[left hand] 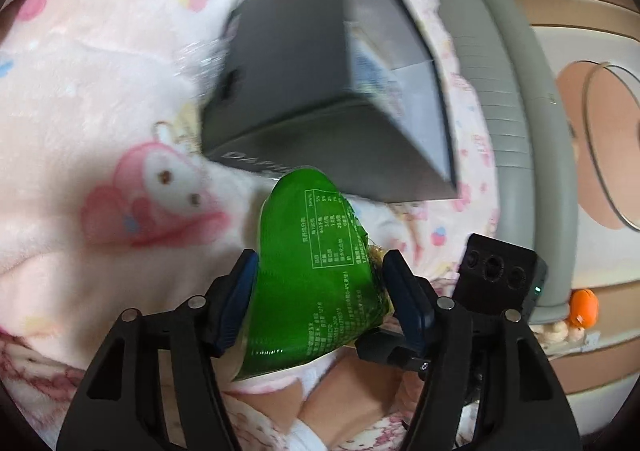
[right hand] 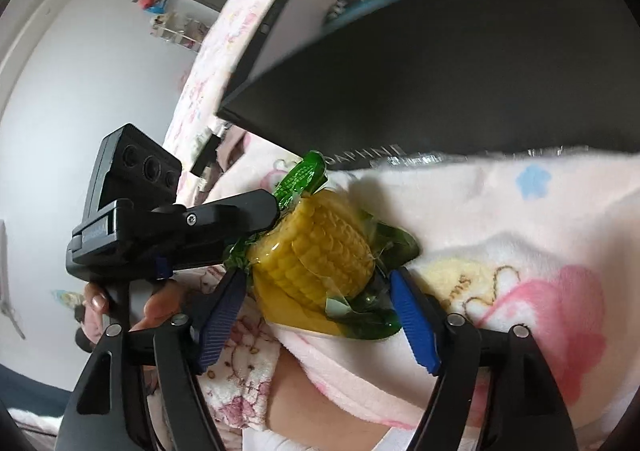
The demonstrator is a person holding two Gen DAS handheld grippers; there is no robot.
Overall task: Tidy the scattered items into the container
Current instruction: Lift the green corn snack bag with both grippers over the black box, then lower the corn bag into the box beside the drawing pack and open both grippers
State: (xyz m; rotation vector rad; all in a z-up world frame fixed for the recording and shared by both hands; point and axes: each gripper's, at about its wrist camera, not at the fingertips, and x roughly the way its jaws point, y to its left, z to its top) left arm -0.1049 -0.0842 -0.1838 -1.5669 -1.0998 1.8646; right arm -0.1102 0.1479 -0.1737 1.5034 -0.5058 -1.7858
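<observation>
A vacuum pack of yellow corn in green wrap (left hand: 316, 283) lies on the pink blanket in front of a dark grey box (left hand: 320, 71) lettered DAPHNE, which stands tilted and blurred. My left gripper (left hand: 322, 257) is shut on the pack, both blue pads pressing its sides. In the right wrist view the corn pack (right hand: 316, 255) sits between the blue pads of my right gripper (right hand: 318, 275), which stands open with small gaps at either side. One of the left gripper's fingers (right hand: 240, 217) reaches in from the left onto the pack's end. The box (right hand: 440, 71) looms just behind.
A pink cartoon-print blanket (left hand: 100, 111) covers the surface. A grey padded seat (left hand: 516, 99) lies at the right, with an orange toy (left hand: 584, 307) by its end. A hand (right hand: 160, 303) grips the left tool's handle. A white wall (right hand: 80, 91) fills the left.
</observation>
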